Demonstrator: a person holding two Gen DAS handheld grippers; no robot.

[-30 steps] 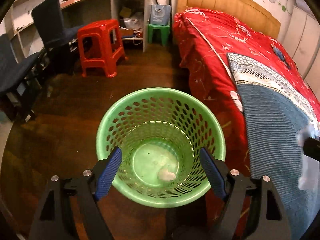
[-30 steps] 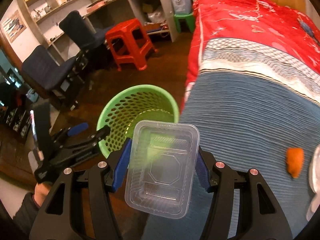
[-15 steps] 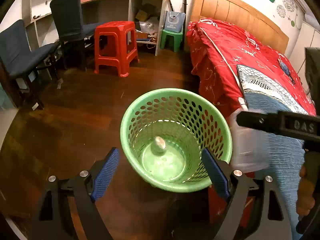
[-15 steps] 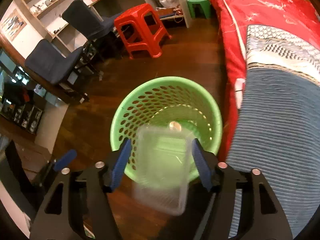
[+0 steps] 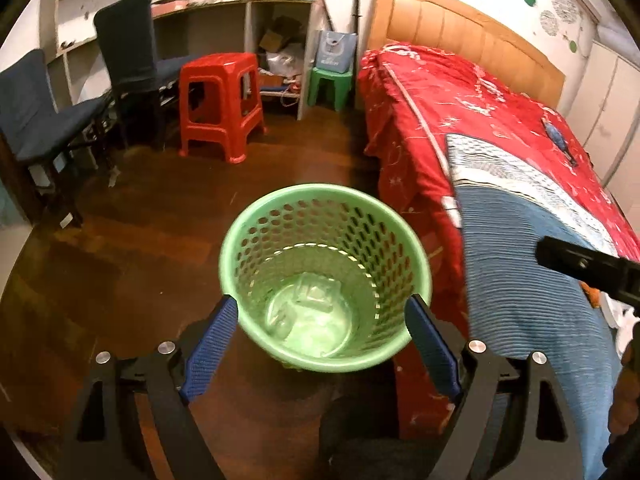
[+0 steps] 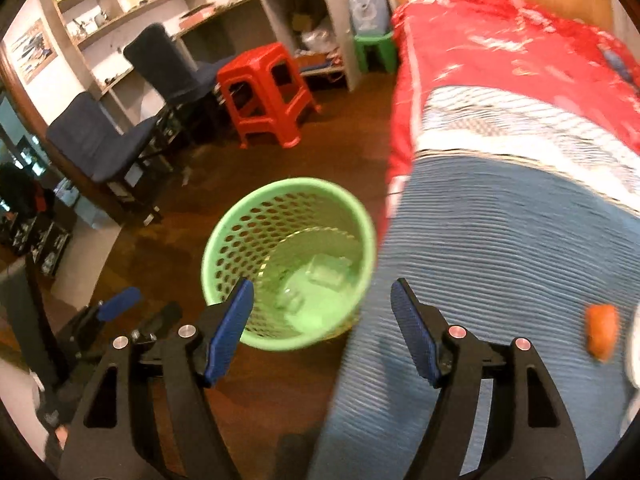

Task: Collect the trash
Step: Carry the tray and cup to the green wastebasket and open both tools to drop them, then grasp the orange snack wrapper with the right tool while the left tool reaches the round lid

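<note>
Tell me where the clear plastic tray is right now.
The clear plastic tray lies at the bottom of the green basket, which stands on the wooden floor beside the bed; both wrist views show it.

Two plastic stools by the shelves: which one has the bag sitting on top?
The green stool, the smaller one nearer the bed, carries the pale blue bag. The red stool, closer to the dark chairs, has nothing on its seat.

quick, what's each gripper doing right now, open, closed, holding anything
Left gripper: open, holding nothing, poised above the green basket.
Right gripper: jaws opening, nothing between them; the clear plastic container lies in the basket.
</note>
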